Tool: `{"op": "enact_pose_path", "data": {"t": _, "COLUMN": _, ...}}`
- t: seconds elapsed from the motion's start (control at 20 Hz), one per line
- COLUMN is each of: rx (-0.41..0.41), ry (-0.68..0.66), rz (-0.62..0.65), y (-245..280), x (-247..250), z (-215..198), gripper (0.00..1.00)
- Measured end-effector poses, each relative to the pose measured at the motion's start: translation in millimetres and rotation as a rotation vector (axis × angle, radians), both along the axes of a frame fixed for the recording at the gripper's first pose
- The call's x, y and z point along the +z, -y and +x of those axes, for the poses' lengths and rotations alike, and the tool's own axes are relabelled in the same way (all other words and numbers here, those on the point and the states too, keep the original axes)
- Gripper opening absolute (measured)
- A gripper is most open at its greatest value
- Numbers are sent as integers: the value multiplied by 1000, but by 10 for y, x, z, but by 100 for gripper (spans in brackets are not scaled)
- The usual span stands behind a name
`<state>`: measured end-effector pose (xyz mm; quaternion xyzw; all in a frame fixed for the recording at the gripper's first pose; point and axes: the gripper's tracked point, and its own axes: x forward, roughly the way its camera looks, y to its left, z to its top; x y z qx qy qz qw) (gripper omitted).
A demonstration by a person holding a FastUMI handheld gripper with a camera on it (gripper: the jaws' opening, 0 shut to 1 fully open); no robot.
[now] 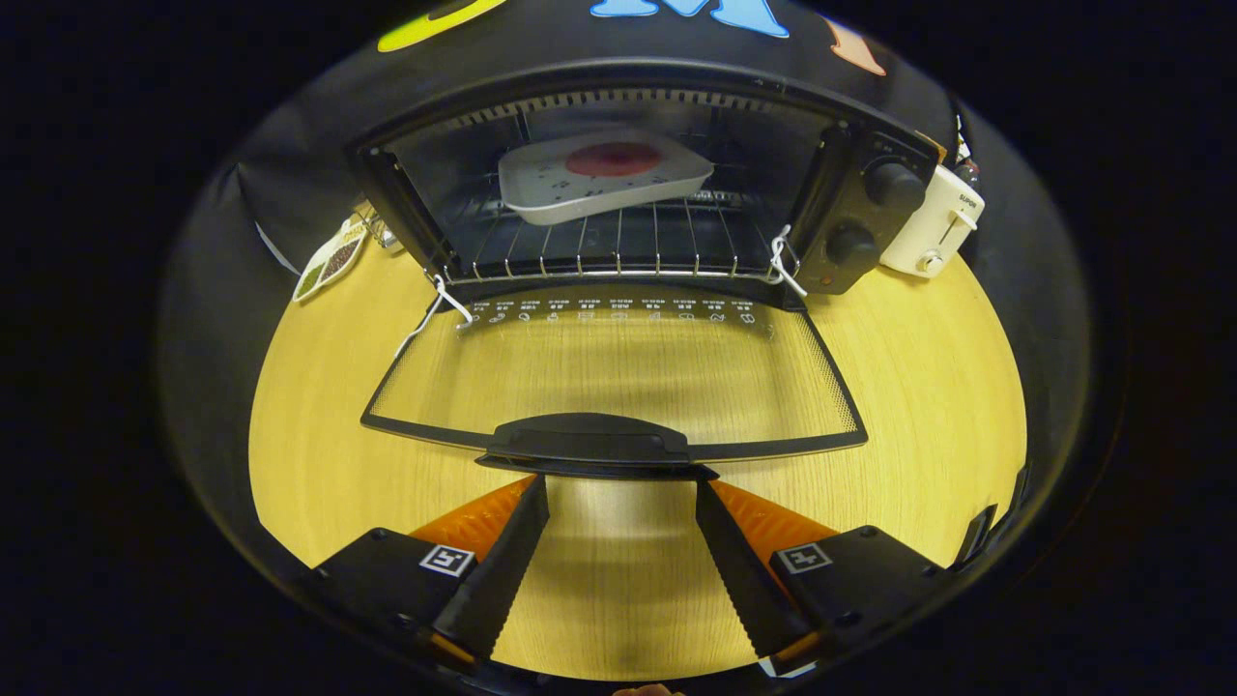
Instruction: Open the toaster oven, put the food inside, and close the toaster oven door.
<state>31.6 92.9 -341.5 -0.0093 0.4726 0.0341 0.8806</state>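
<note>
A black toaster oven (pixel 850 208) stands at the back of the wooden table with its glass door (pixel 618 372) folded down flat toward me. On the wire rack (pixel 618 246) inside lies a white tray (pixel 604 179) holding a round red piece of food (pixel 615 159). The door's black handle (pixel 589 443) sits just ahead of my fingertips. My gripper (pixel 621 483) is open, its two fingers spread apart just below the handle with bare table between them.
A white toaster (pixel 933 232) stands right of the oven, touching its control side. A small packet (pixel 330 259) lies at the oven's left. White strings (pixel 425 324) hang from the door hinges. The yellow wooden table (pixel 918 387) spreads on both sides of the door.
</note>
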Motion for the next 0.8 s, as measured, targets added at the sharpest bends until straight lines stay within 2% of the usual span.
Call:
{"op": "enact_pose_path", "data": {"t": 0.15, "rx": 26, "ry": 28, "rz": -4, "y": 12, "x": 187, "z": -29, "gripper": 98}}
{"op": "enact_pose_path", "data": {"t": 0.4, "rx": 99, "ry": 245, "rz": -59, "y": 37, "x": 816, "z": 181, "gripper": 98}}
{"op": "enact_pose_path", "data": {"t": 0.8, "rx": 79, "ry": 552, "rz": -29, "y": 263, "x": 1971, "z": 493, "gripper": 99}}
